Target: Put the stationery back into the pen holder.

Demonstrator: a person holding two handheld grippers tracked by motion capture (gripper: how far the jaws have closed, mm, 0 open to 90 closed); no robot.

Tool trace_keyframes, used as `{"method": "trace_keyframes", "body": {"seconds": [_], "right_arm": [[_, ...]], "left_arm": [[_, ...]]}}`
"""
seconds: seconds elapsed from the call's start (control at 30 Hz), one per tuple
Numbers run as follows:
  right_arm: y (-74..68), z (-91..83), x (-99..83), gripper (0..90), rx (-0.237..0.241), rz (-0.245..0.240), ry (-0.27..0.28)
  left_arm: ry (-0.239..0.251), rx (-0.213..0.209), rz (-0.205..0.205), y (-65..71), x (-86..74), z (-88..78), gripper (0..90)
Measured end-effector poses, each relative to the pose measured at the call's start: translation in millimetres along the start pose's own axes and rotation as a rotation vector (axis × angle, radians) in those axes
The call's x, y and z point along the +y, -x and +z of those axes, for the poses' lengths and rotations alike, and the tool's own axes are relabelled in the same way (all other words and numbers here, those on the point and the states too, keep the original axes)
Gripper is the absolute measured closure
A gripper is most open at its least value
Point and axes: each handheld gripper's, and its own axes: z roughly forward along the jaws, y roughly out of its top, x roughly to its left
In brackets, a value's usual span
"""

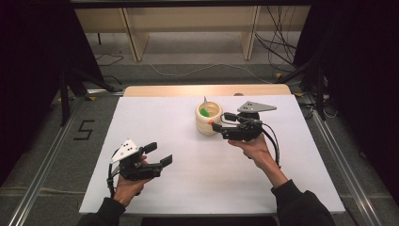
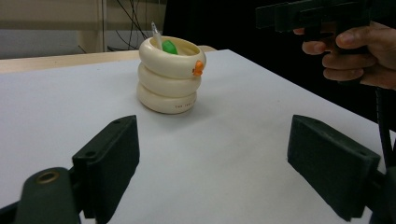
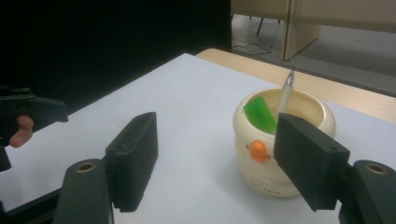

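The cream holder (image 1: 208,117), a squat pot shaped like three stacked rings with a small orange knob on its side, stands upright on the white worktop (image 1: 188,188), a little beyond the middle and towards the far edge. In the high view it sits just to the left of the right gripper (image 1: 220,121), whose jaws point level at it from the right; that gripper is spread wide and pinches nothing, its jaws having just been opening with nothing pressed between them. In the right gripper view the holder lies ahead and to the right, partly behind one jaw, near but not touched as far as I can tell. The holder's long axis runs straight up, so a level approach across its round wall looks like the fitting one. The right hand is clearly the nearer. The left gripper (image 1: 157,154) rests well apart at the near left of the worktop, also spread and empty, aimed roughly towards the holder.

Counted: one holder, with two things standing in it, one green piece (image 3: 259,115) and one pale pointed stick, perhaps a pen (image 3: 286,93), both leaning against the rim; two grippers
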Motion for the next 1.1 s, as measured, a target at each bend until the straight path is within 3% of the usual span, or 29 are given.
{"method": "trace_keyframes", "body": {"seconds": [0.4,0.5,0.7,1.1], "right_arm": [[-5.2,-10.8,-10.0,27.7,0.021,0.001,0.014],[-5.7,-13.0,-13.4,27.4,0.012,-0.02,0.022],[-6.8,-18.9,-20.9,26.9,0.005,-0.01,0.04],[-8.9,-29.0,-40.4,24.2,0.009,-0.005,0.031]], "left_arm": [[0.001,-0.008,-0.002,0.1,0.6,-0.4,16.4],[0.004,-0.009,-0.003,0.1,0.9,-0.8,16.3],[0.006,-0.011,-0.003,0.4,1.0,-1.7,16.3],[-0.003,-0.022,0.001,3.3,0.9,-1.8,16.3]]}}
